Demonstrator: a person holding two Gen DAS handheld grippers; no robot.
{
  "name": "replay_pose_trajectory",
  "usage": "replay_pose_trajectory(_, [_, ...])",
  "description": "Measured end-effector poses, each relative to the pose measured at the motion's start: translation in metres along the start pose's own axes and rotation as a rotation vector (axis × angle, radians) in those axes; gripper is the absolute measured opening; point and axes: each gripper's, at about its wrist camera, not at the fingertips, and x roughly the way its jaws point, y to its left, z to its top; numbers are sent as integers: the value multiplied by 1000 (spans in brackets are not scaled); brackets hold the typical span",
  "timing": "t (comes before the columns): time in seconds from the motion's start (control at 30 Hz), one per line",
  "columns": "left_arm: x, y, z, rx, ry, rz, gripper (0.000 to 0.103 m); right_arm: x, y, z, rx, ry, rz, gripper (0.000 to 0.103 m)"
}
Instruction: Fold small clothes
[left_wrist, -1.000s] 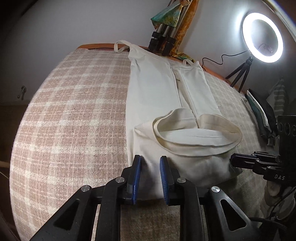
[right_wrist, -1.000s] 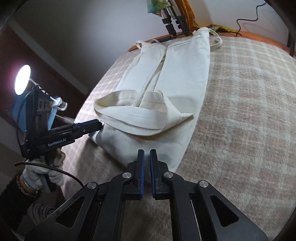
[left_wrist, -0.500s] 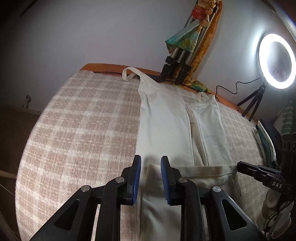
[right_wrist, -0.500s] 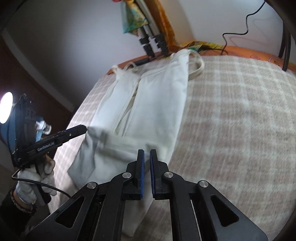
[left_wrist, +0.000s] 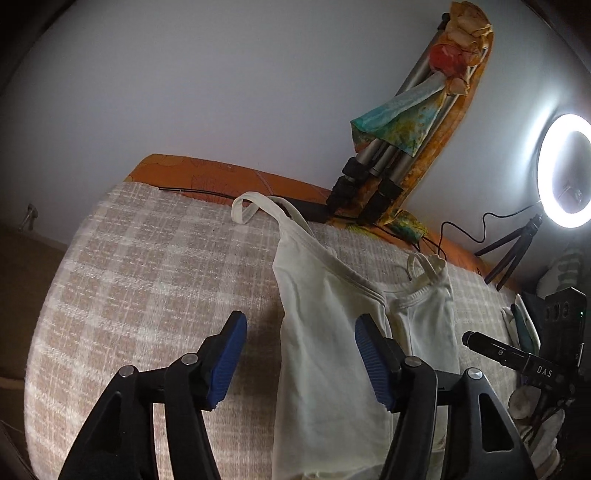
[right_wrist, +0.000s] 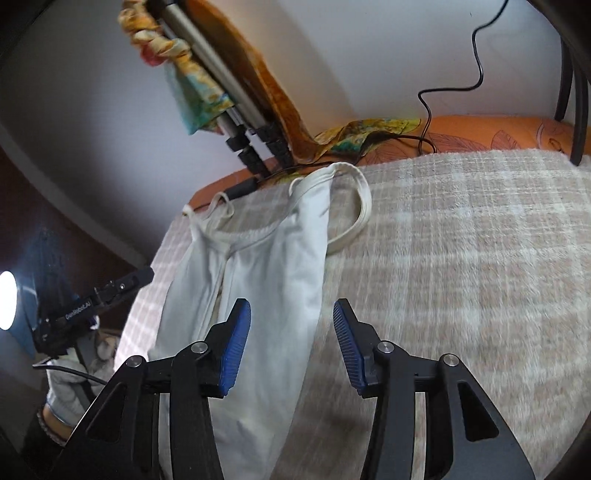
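Dim overall. Blown-out glare from round white ring light (left_wrist: 567, 170) at right edge. Heavy fisheye bending, black vignette corners. Motion blur across beige checked blanket (right_wrist: 480, 258), lower right.

Cream tank top (left_wrist: 325, 332) — folded lengthwise, flat on blanket.

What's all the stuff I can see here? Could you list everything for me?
Tank top: one, cream white, folded lengthwise on the blanket, straps toward the wall.
Blanket: one, beige and white check, covering the bed.
Bedsheet: one, orange, showing at the far edge.
Tripod: one, grey and black, leaning on the wall, draped with a colourful cloth.
Ring light: one, white, lit, on a small black stand, far right in the left view.
Cable: one, black, running down the wall.
Left gripper: black, blue pads, jaws opening, holding nothing.
Right gripper: same, jaws opening, holding nothing.
Gloved hand: white glove, holding the left gripper.
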Motion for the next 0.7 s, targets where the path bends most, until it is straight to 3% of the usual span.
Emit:
replay_pose_trajectory(0.23, [40, 8, 18, -75, 51, -65, 63, 33, -30, 28, 139, 8, 85, 46])
replay_pose_trajectory(0.4, [58, 7, 27, -84, 56, -51, 55, 46, -31, 43, 148, 6, 88, 46])
replay_pose_trajectory(0.47, [62, 3, 29, -61, 53, -25, 47, 51, -27, 45, 123, 10, 76, 38])
replay_pose_trajectory(0.57, [68, 1, 34, -44, 55, 0, 28, 60, -22, 45, 104, 35, 61, 16])
replay_pose_trajectory(0.63, [71, 1, 35, -48, 58, 6, 2, 65, -19, 45, 94, 40, 51, 12])
replay_pose_trajectory(0.7, [70, 0, 34, -57, 46, -4, 0, 66, -16, 44, 87, 34, 45, 10])
